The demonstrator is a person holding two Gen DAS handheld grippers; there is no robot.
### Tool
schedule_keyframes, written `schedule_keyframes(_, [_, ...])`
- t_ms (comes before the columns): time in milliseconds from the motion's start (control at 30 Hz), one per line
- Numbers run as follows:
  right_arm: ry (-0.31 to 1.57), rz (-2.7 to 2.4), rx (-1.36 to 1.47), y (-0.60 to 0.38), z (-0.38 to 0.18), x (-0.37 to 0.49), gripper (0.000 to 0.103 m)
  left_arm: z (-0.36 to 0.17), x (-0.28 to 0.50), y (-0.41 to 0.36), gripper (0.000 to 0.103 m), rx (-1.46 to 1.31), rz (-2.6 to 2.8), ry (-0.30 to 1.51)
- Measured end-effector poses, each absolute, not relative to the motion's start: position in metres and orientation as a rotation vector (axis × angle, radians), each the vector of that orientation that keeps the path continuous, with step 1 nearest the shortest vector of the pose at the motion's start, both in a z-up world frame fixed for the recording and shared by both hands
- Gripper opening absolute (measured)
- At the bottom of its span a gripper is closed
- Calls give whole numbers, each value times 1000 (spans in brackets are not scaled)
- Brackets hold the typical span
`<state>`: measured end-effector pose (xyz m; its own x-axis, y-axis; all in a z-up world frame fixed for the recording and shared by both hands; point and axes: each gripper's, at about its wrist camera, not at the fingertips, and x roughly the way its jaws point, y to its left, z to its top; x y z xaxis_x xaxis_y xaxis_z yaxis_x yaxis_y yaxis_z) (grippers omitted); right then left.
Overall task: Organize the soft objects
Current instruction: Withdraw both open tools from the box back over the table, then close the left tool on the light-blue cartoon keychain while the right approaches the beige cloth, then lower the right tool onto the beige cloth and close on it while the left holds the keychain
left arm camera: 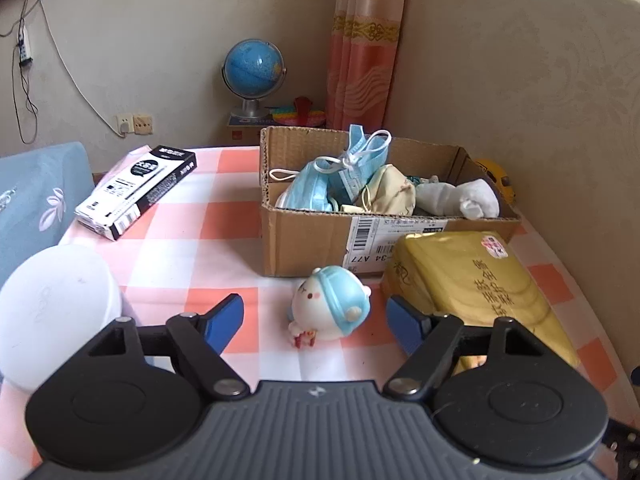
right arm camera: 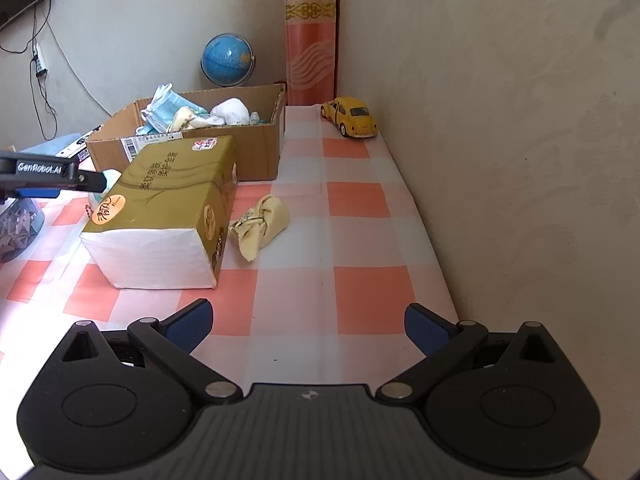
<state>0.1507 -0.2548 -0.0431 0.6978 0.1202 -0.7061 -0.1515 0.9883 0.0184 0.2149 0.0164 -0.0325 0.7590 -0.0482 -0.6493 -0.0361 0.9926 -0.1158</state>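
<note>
Squishy figure: the small white toy with the blue cap [left arm camera: 330,306] lies on the checked tabletop [left arm camera: 224,248], just in front of the cardboard box [left arm camera: 304,240] and beside the gold tissue pack [left arm camera: 472,292].
Left gripper: your left gripper [left arm camera: 316,320] has its jaws apart with the toy between them; the pads [left arm camera: 228,316] stand clear of it on both sides, so nothing is gripped yet.
Direction: the toy sits straight ahead of your left fingers and slightly below, tilted on its side with the cap toward the right-hand pad.
Cloth pouch: the cream drawstring pouch [right arm camera: 262,224] lies on the tabletop just beside the tissue pack's right face, long axis running from near-left to far-right.
Right gripper: your right gripper [right arm camera: 308,326] is spread wide and empty, with the pouch ahead and a little left, well apart from the pads.
Nearer hand: left for the toy, right for the pouch.
Box: it already holds masks [left arm camera: 320,188] and a white sock [left arm camera: 468,196].
Doubt: whether the toy's base touches the tissue pack is hard to tell here.
Edge: a yellow toy car [right arm camera: 350,117] stands at the far right corner.
</note>
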Motion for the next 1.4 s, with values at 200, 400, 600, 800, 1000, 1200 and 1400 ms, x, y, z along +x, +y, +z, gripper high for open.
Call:
schedule_keyframes(200, [798,152,-50,-252,-48,157,103,-39,228,19,70,-156,-24,719])
schedule_keyframes(400, [805,150,-61,-250,-50,158,103,-47,238,20,66,-180,-30,736])
schedule_keyframes(600, [807,145,-65,-250,-51,160,103,-52,244,20,59,-194,-47,754])
schedule_keyframes(800, [809,145,-63,-252,-51,161,103,-57,248,21,55,-211,-52,768])
schedule_keyframes(1000, [809,134,-54,-257,-51,164,103,-58,250,21,53,-217,-57,771])
schedule_keyframes(1200, [764,144,-8,-267,-41,174,103,-58,250,21,53,-212,-53,772])
schedule_keyframes(1400, [716,199,-14,-269,-30,192,98,-59,250,20,53,-207,-50,778])
